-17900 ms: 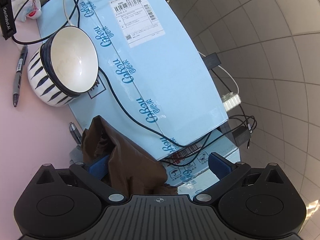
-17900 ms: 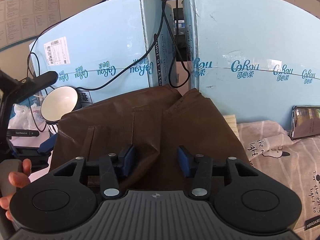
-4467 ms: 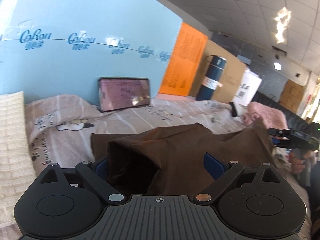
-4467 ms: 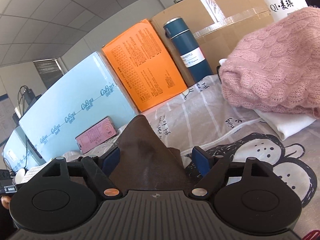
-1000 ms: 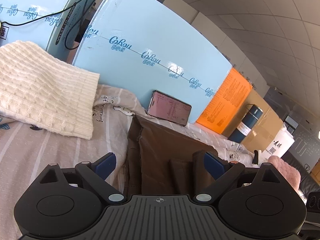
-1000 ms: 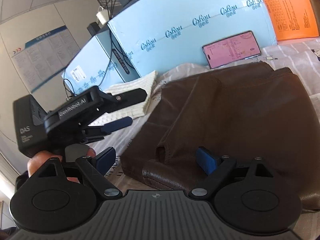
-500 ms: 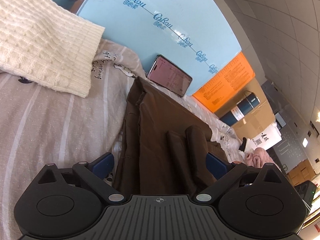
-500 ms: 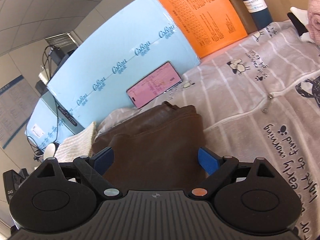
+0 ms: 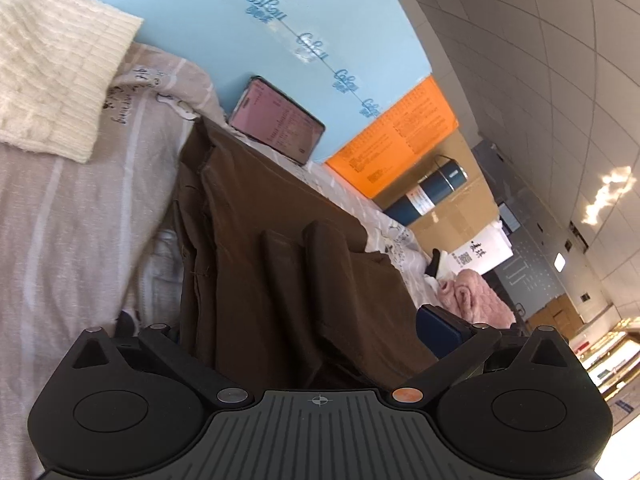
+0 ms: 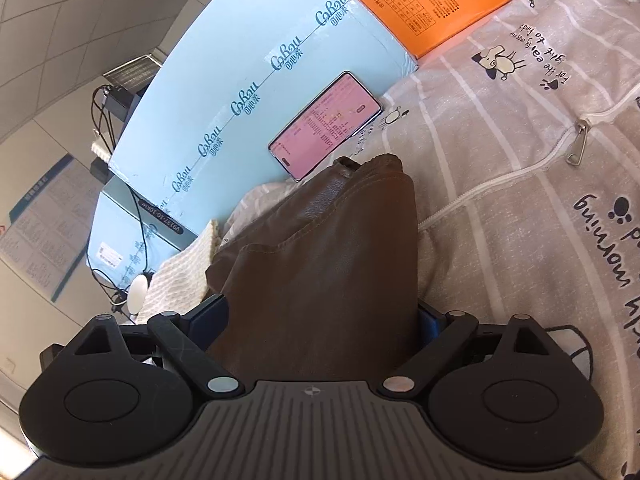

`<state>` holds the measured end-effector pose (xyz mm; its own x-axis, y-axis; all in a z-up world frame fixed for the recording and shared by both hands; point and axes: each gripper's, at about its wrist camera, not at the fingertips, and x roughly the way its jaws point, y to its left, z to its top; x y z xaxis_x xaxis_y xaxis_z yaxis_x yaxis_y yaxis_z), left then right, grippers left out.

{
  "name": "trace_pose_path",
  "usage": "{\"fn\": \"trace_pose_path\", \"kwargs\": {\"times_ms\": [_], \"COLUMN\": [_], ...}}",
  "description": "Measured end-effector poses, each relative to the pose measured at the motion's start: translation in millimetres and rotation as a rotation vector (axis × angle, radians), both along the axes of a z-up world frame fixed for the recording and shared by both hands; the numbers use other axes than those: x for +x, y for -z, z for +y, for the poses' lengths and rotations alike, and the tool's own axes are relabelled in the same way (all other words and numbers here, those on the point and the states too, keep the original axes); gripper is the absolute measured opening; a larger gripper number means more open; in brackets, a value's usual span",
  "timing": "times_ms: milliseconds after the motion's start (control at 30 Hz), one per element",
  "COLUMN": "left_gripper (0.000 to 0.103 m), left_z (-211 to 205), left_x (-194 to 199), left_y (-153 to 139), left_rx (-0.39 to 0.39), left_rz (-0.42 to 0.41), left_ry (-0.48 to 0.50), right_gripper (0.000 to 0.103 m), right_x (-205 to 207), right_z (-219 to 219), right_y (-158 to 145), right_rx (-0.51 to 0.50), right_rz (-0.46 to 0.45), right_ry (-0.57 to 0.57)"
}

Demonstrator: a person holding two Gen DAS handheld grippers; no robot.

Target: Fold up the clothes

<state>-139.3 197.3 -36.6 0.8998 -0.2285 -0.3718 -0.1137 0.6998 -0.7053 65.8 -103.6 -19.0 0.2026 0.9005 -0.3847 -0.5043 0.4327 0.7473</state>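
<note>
A brown garment lies folded on the striped bed sheet. It also shows in the right wrist view. My left gripper is open, its jaws wide apart on either side of the garment's near edge; the left fingertip is hidden by cloth. My right gripper is also open, its jaws straddling the opposite edge of the same garment, with the cloth between them.
A phone with a pink screen leans on the light blue box behind the garment. A cream knit lies at the left. An orange box, a blue flask and a pink knit lie to the right.
Both grippers have moved closer over the garment's edges. The right gripper has swung from beside the left one to the garment's right end. The garment lies flat.
</note>
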Motion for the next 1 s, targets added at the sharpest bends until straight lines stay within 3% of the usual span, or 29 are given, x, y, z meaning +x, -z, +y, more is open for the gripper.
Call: {"fn": "trace_pose_path", "kwargs": {"times_ms": [133,200,267,300,333,500,600,733,1000], "left_gripper": [0.102,0.097,0.073,0.047,0.039,0.025,0.024,0.024,0.024], "left_z": [-9.3,-17.2,-29.9,-36.5,-40.9,-61.4,-75.4,-106.6,-184.3], "left_x": [-3.1,-1.8,5.4,10.4,14.7,13.4,12.8,23.6,98.5], "left_y": [-2.8,-5.0,-6.2,-6.1,-5.8,-21.9,-36.5,-62.7,-103.2], "left_rx": [0.021,0.09,0.238,0.319,0.367,0.45,0.461,0.534,0.64], "left_rz": [-0.095,-0.092,-0.023,0.024,0.057,0.031,-0.012,-0.095,-0.284], "left_ry": [0.005,-0.025,-0.073,-0.099,-0.115,-0.136,-0.131,-0.087,0.047], "right_gripper": [0.082,0.068,0.036,0.032,0.024,0.018,0.017,0.017,0.017], "right_x": [-1.1,-2.0,-1.3,0.5,2.0,-6.5,-10.8,-11.5,-1.5], "right_z": [-3.1,-3.2,-1.6,0.0,0.1,-12.5,-32.0,-70.6,-165.2], "right_y": [3.2,3.8,6.2,9.8,12.2,1.4,-10.1,-25.0,-61.4], "right_rx": [0.098,0.072,0.015,-0.021,-0.033,0.036,0.091,0.177,0.262], "right_rz": [0.05,0.046,0.04,0.043,0.049,-0.016,-0.048,-0.091,-0.294], "right_ry": [-0.062,-0.043,-0.012,0.008,0.023,0.029,0.051,0.098,0.323]}}
